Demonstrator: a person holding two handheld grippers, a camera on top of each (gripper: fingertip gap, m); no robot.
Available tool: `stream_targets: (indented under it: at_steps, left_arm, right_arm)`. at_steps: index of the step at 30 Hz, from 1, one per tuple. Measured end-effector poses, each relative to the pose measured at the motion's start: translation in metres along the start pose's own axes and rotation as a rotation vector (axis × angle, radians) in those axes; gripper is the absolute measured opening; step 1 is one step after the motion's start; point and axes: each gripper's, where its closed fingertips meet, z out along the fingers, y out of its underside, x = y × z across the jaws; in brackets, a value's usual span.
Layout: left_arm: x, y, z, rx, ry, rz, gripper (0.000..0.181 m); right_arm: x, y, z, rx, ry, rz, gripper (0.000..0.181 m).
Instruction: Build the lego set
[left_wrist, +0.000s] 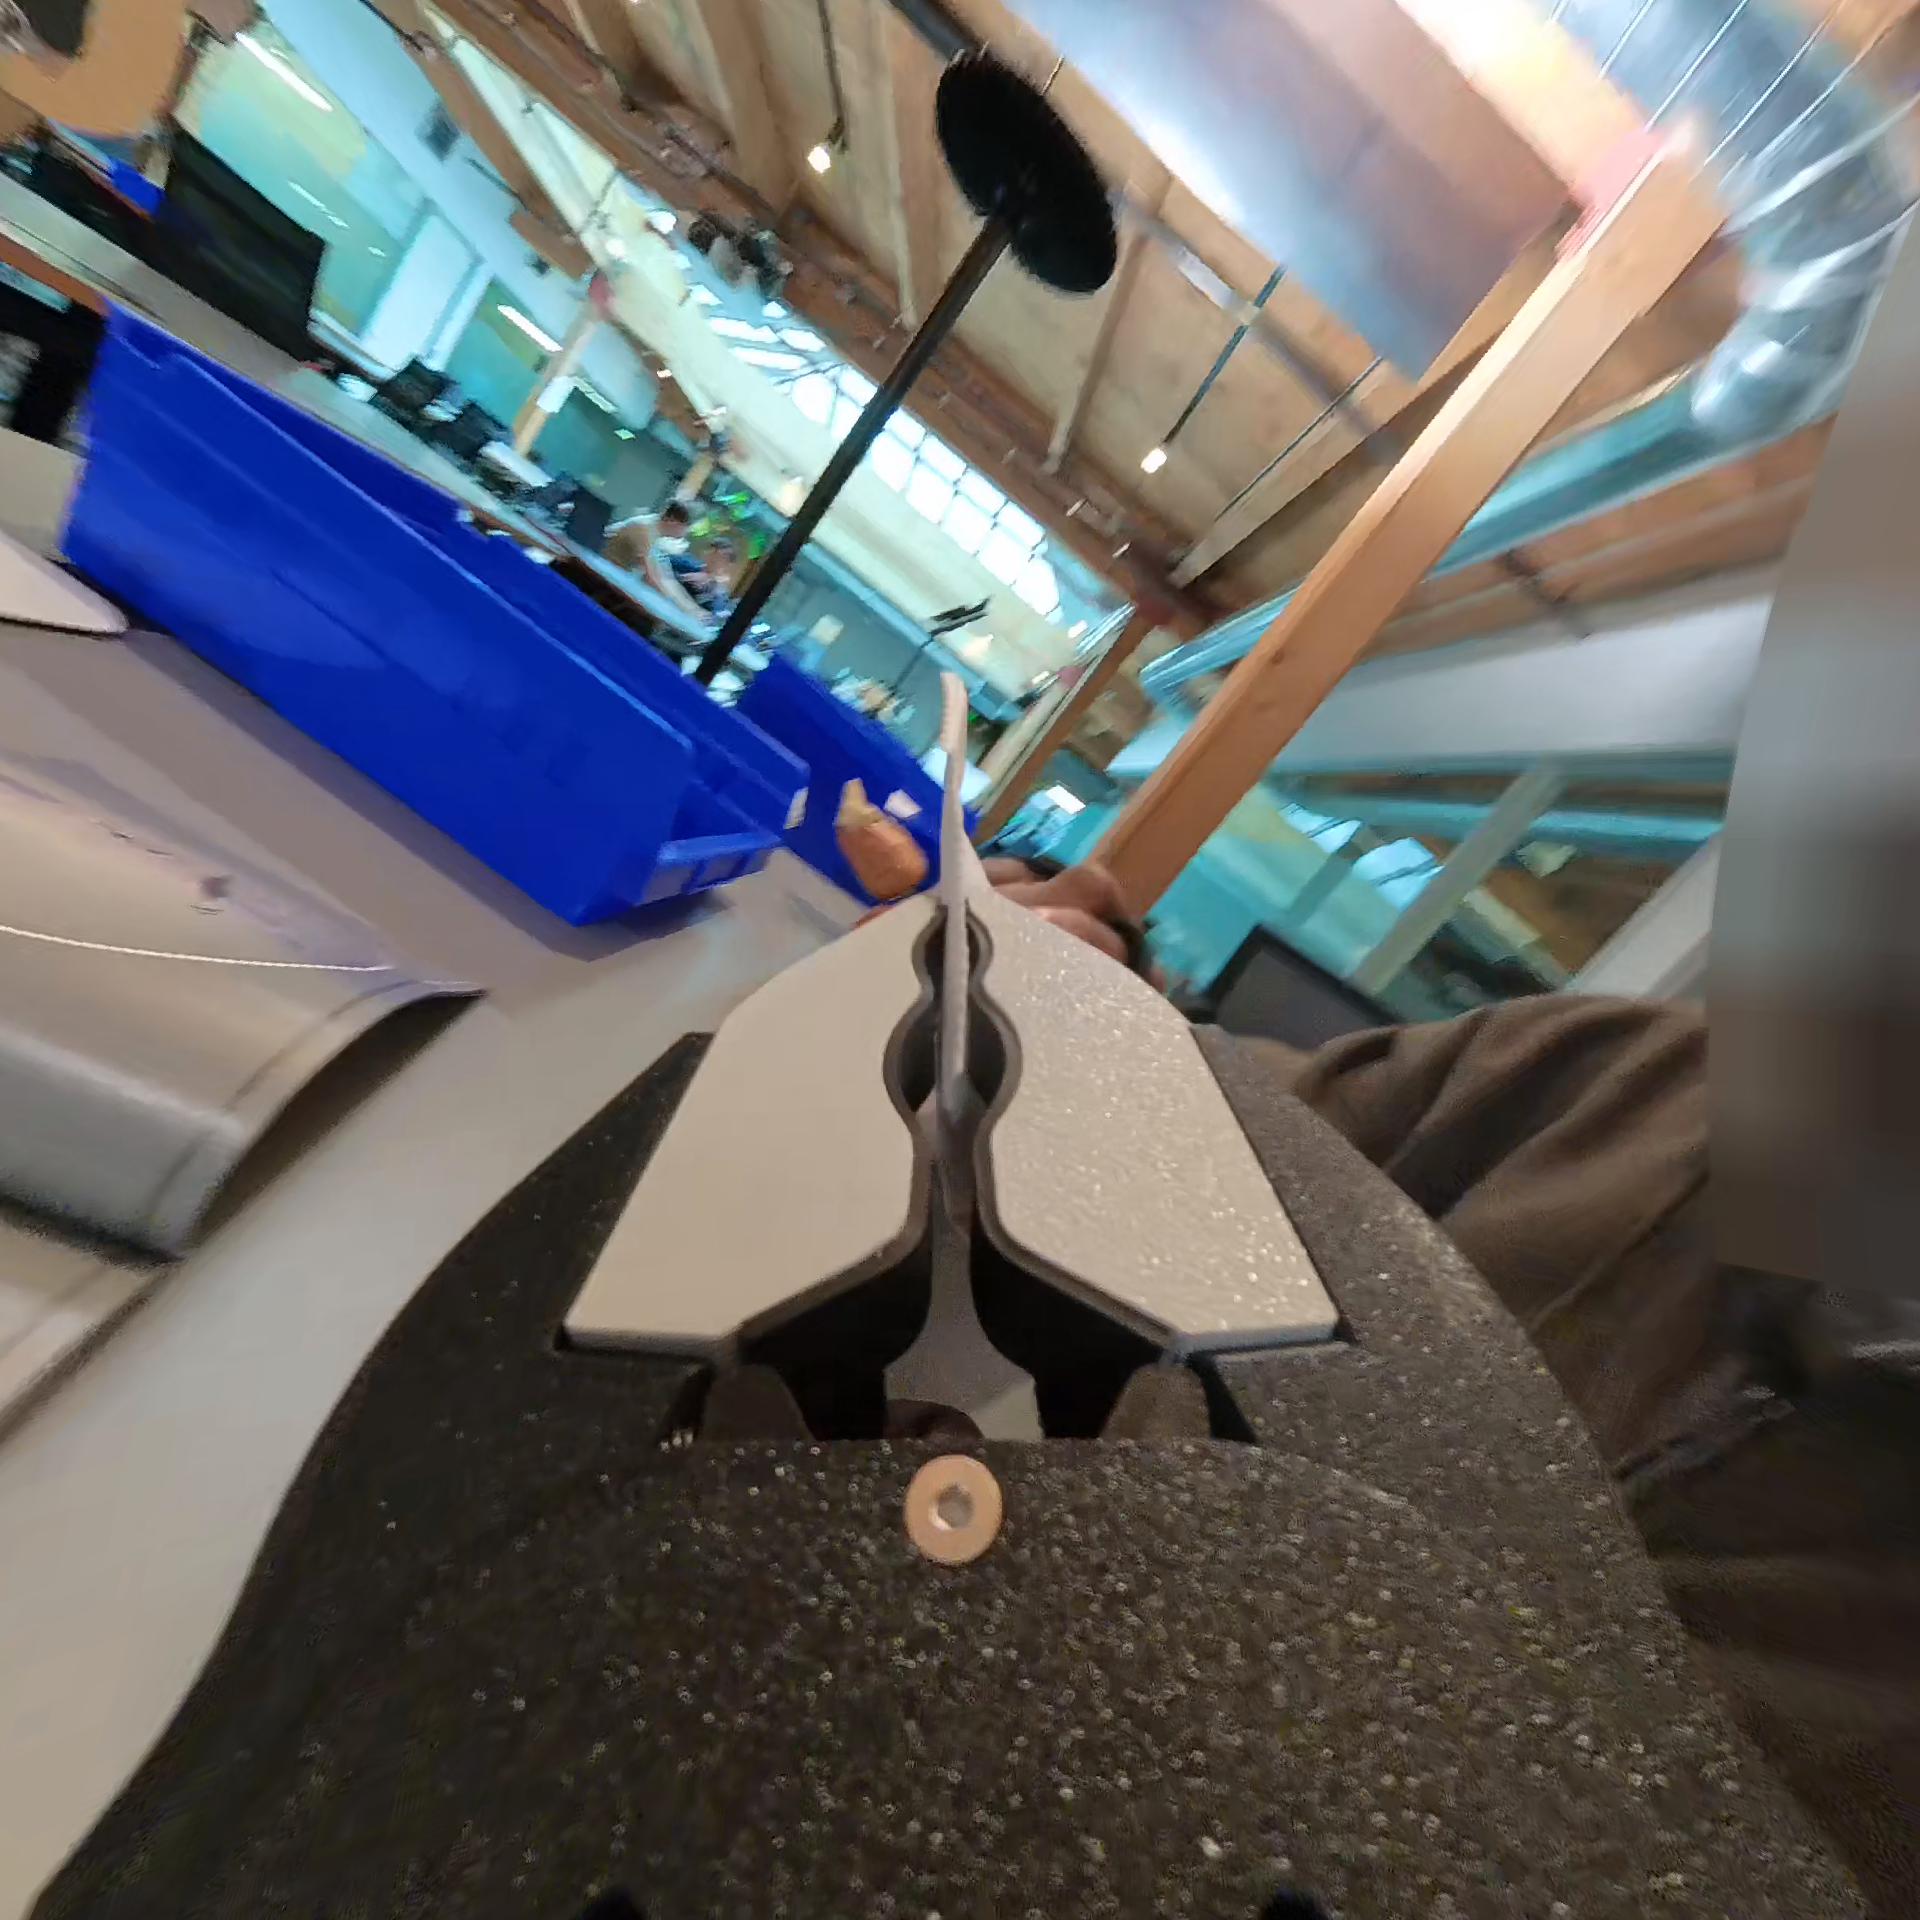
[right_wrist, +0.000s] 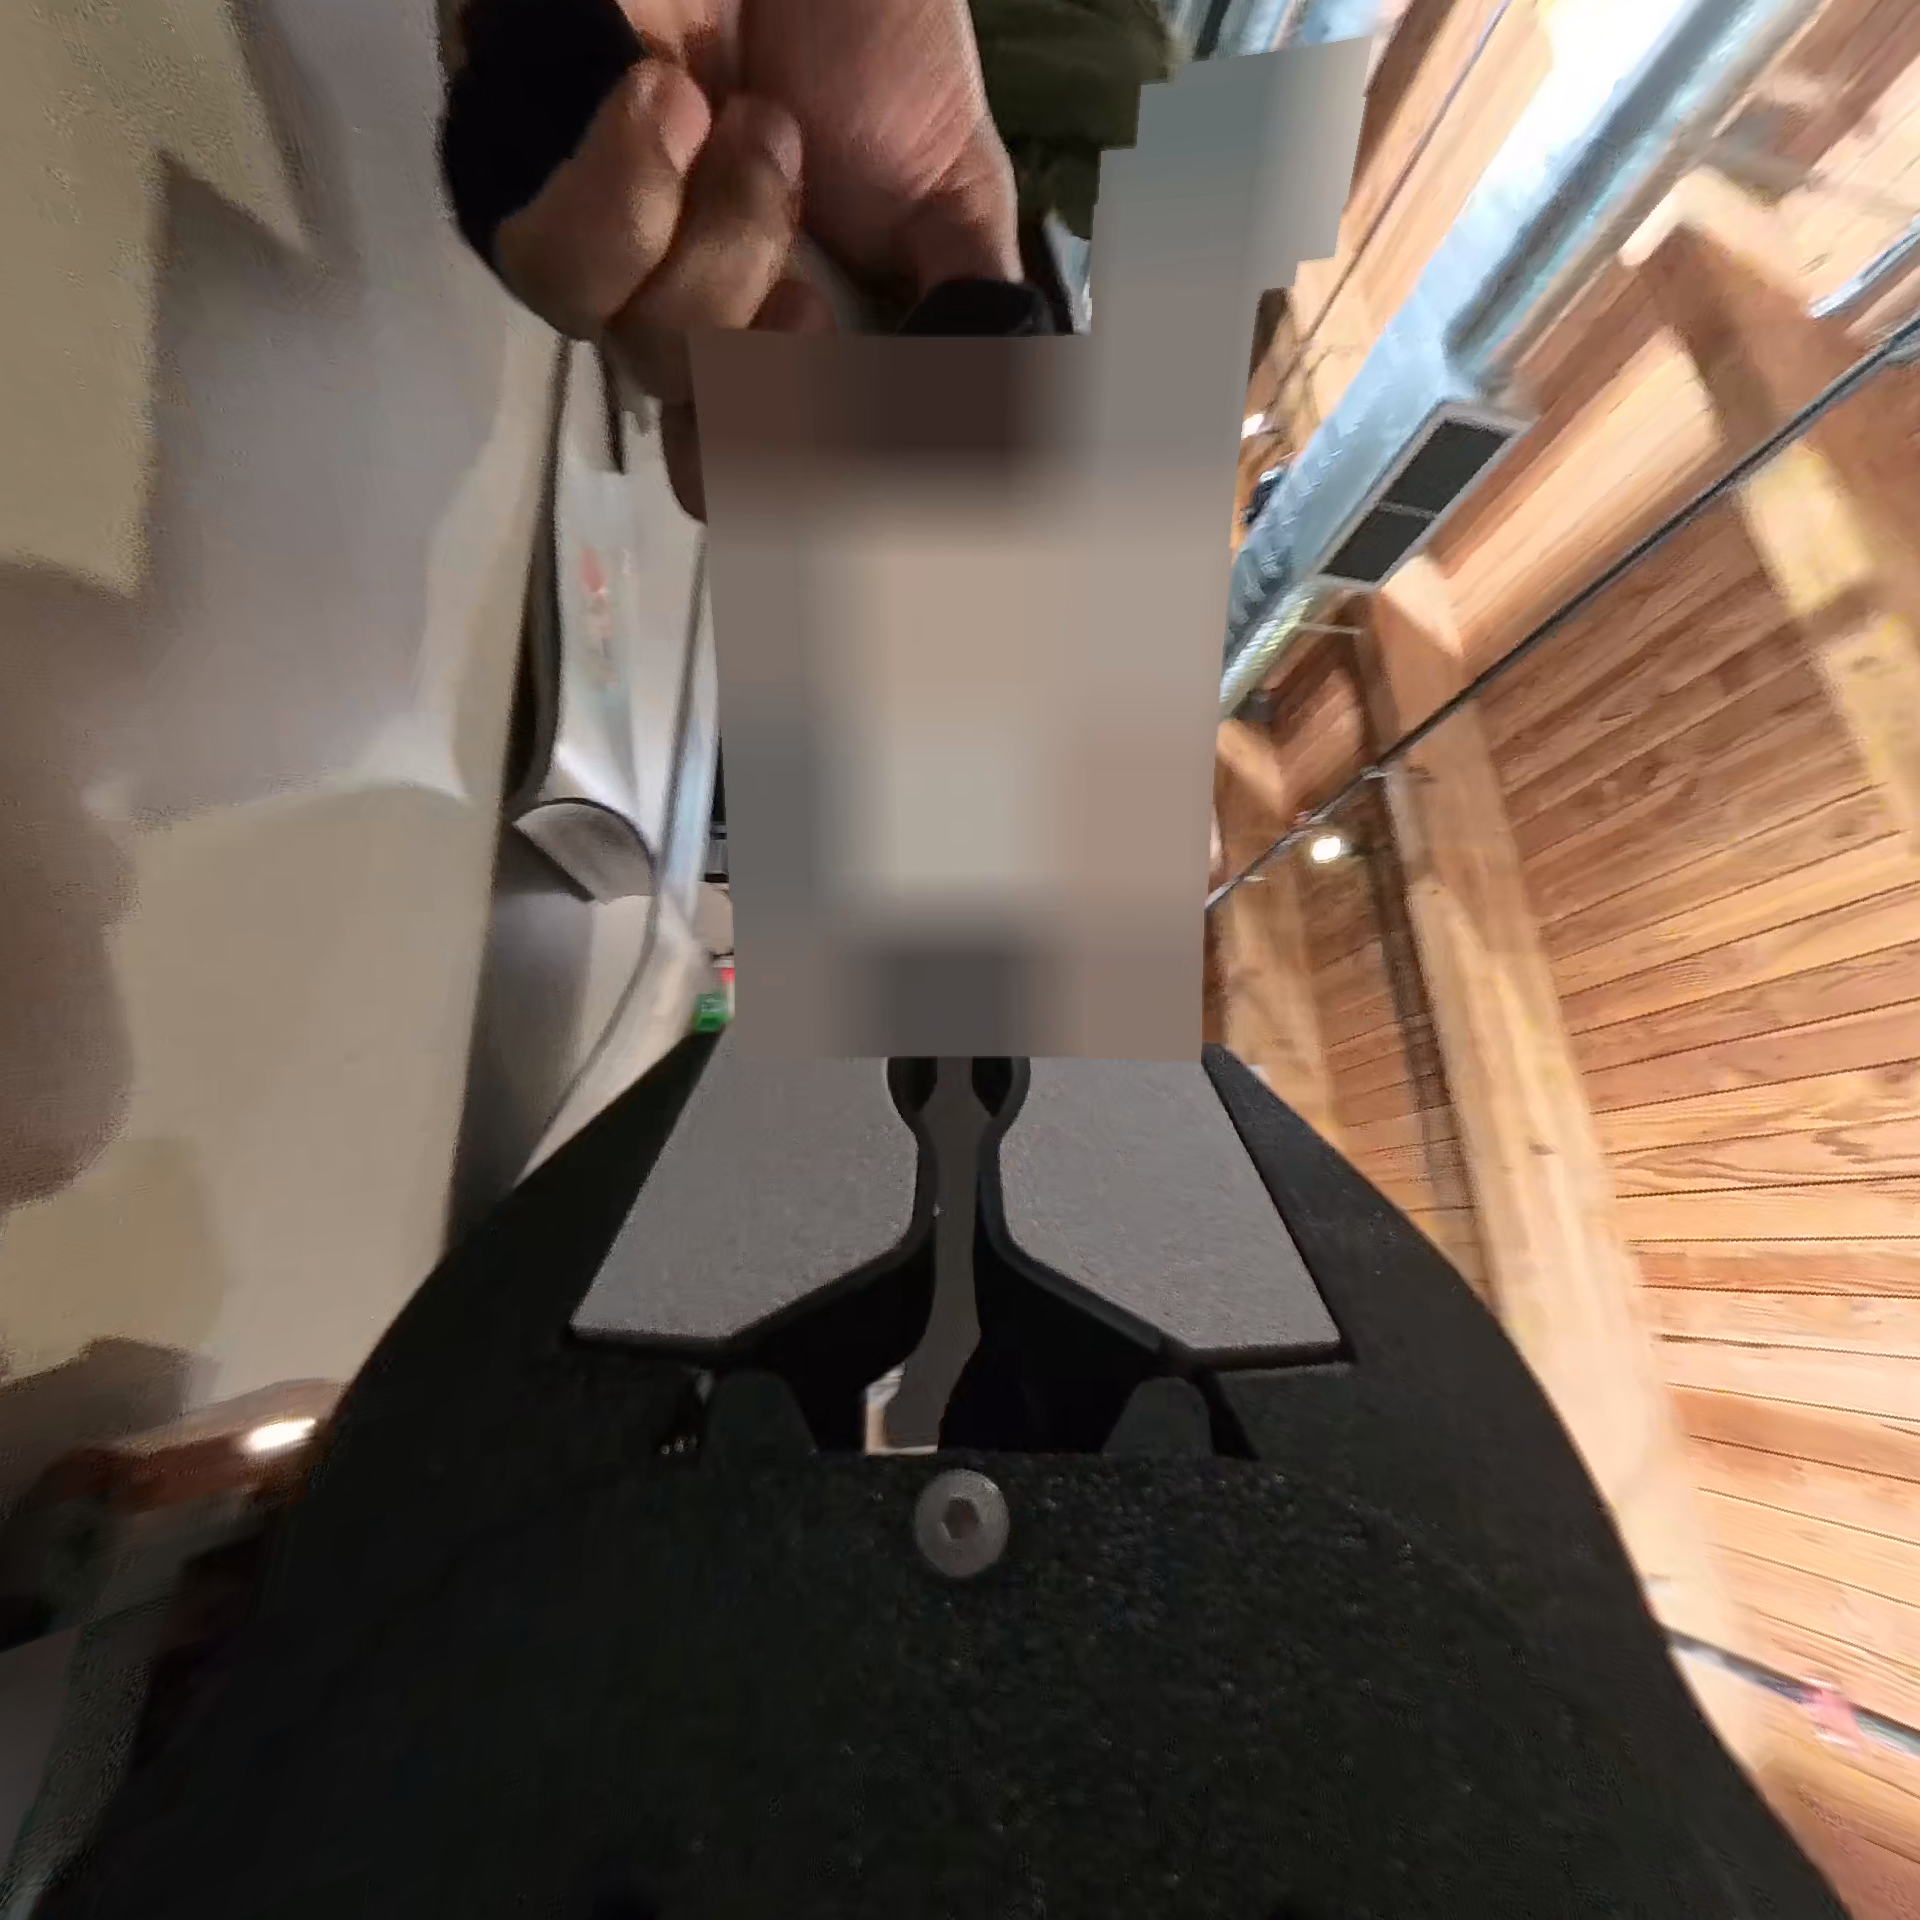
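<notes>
In the left wrist view my left gripper is shut on a thin white sheet. I see the sheet edge-on; it sticks out past the grey fingertips. The view is tilted over a grey table. A small brown piece lies beside a blue bin. In the right wrist view my right gripper has its fingertips hidden behind a blurred patch. The parts of its fingers that show stand close together. A small green piece shows at the patch's left edge.
A second blue bin stands behind the first. A black pole with a round black disc rises behind them, next to a wooden post. A hand and a dark sleeve are on the right. Another hand shows at the top of the right wrist view. The grippers' ends are close to 7 cm from one another.
</notes>
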Motion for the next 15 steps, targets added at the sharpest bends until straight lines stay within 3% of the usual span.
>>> stream_targets:
  at_steps: [3, 6, 8, 9, 12, 15]
  left_arm:
    - [-0.003, -0.001, -0.002, -0.056, -0.105, 0.244, 0.0]
    - [0.004, -0.019, -0.007, 0.005, -0.222, 0.584, 0.001]
    - [0.018, -0.02, -0.006, 0.044, -0.202, 0.725, 0.0]
    - [0.028, -0.024, -0.006, 0.11, -0.158, 0.723, 0.0]
    - [0.05, -0.057, -0.027, 0.461, 0.086, 0.345, 0.001]
    - [0.045, -0.069, -0.041, 0.59, 0.118, 0.234, 0.0]
  right_arm:
    - [-0.004, 0.008, -0.002, -0.001, -0.095, 0.238, 0.007]
    - [0.011, 0.019, -0.007, 0.028, -0.148, 0.61, 0.013]
    - [0.027, 0.031, -0.008, 0.04, -0.161, 0.874, 0.017]
    - [0.034, 0.037, -0.008, 0.046, -0.171, 0.997, 0.02]
    - [0.051, 0.048, -0.009, 0.096, -0.17, 1.288, 0.027]
    - [0.059, 0.047, -0.01, 0.151, -0.177, 1.435, 0.028]
